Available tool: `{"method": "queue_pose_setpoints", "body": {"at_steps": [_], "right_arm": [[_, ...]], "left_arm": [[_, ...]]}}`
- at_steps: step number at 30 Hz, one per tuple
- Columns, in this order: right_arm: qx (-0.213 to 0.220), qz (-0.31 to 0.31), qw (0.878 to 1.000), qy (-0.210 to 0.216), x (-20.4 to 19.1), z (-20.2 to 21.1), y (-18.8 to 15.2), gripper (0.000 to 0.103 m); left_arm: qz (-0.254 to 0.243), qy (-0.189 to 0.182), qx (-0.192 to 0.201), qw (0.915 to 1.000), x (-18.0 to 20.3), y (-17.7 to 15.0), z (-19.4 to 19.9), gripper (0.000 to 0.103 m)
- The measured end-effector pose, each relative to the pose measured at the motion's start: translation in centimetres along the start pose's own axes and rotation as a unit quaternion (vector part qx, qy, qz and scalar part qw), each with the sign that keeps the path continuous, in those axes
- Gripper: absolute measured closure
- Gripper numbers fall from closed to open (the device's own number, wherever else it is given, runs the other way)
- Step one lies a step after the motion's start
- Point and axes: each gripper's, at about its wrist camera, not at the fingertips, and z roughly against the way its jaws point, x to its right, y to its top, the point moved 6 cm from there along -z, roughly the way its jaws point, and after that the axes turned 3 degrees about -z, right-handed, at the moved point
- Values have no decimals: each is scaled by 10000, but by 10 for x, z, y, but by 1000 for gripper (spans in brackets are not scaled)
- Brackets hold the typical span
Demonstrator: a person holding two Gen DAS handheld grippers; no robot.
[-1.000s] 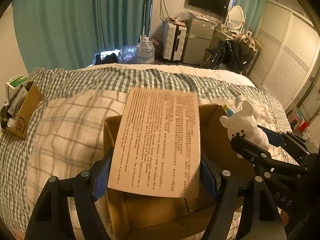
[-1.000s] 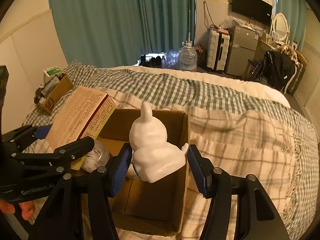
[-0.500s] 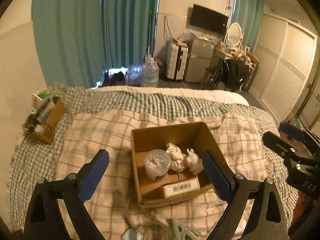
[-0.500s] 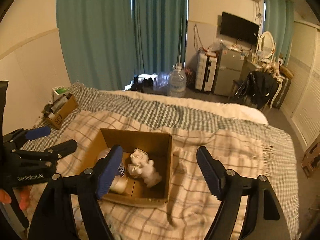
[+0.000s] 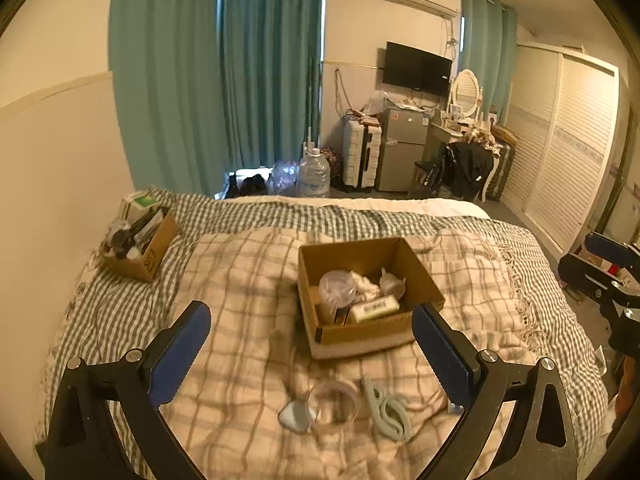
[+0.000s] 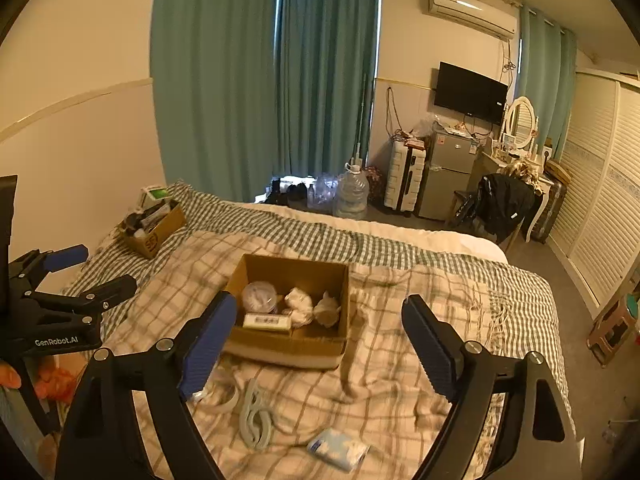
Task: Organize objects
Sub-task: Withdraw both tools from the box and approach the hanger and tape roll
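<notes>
Both hand-held grippers, left (image 5: 311, 356) and right (image 6: 316, 346), hover wide open, empty, above the bed (image 6: 400, 384); the soft tissue pack (image 6: 339, 443) looks light, best pinched across its flat sides.

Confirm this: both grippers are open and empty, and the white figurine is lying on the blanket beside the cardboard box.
Not quite. The white figurine sits inside the cardboard box, not beside it; the right wrist view shows this. The left gripper and right gripper are indeed open and empty.
</notes>
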Motion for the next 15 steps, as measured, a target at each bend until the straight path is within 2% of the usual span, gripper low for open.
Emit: {"method": "queue_pose_setpoints", "body": {"at_steps": [8, 15], "right_arm": [[-258, -35, 9996, 69, -12, -5, -57, 11], [-788, -84, 9968, 105, -17, -52, -118, 11]], "left_arm": [[74, 120, -74, 9999, -9, -55, 8, 0], [-48, 433, -477, 9979, -6, -116, -36, 0]]}}
